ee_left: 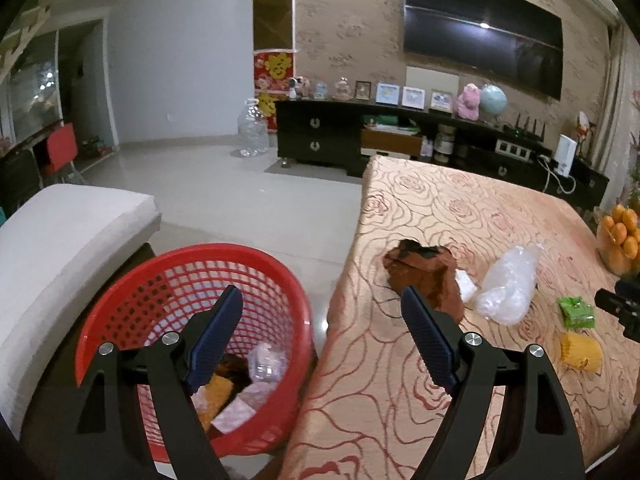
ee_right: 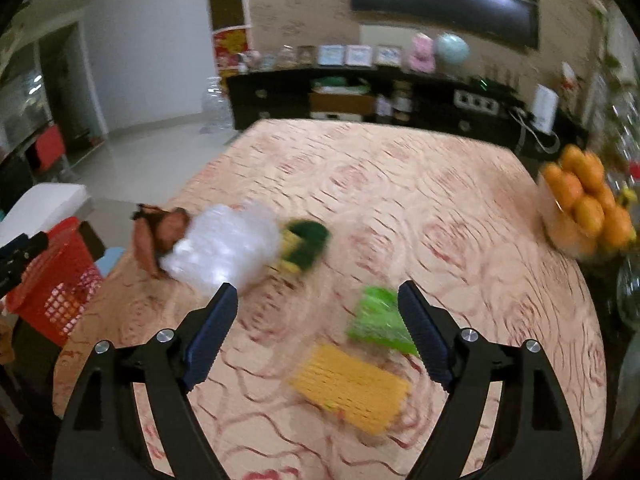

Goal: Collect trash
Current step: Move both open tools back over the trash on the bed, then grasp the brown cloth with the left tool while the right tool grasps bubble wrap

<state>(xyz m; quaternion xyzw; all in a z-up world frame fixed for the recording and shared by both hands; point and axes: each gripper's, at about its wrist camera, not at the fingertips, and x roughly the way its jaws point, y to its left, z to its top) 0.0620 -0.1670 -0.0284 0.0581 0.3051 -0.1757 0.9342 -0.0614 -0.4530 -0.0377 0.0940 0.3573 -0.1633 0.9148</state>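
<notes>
Our left gripper (ee_left: 322, 308) gapes empty above the red basket (ee_left: 192, 264); our right gripper (ee_right: 318, 304), released, has the yellow wrapper (ee_right: 352, 388) just ahead.

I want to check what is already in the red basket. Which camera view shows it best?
The left wrist view. There the red basket stands close on the floor beside the table, seen from above, so the trash inside shows. The right wrist view shows only part of its side at the left edge, and blurred.

Rose-patterned table (ee_left: 460, 208) carries wrappers (ee_left: 576, 312), oranges (ee_right: 588, 204).
</notes>
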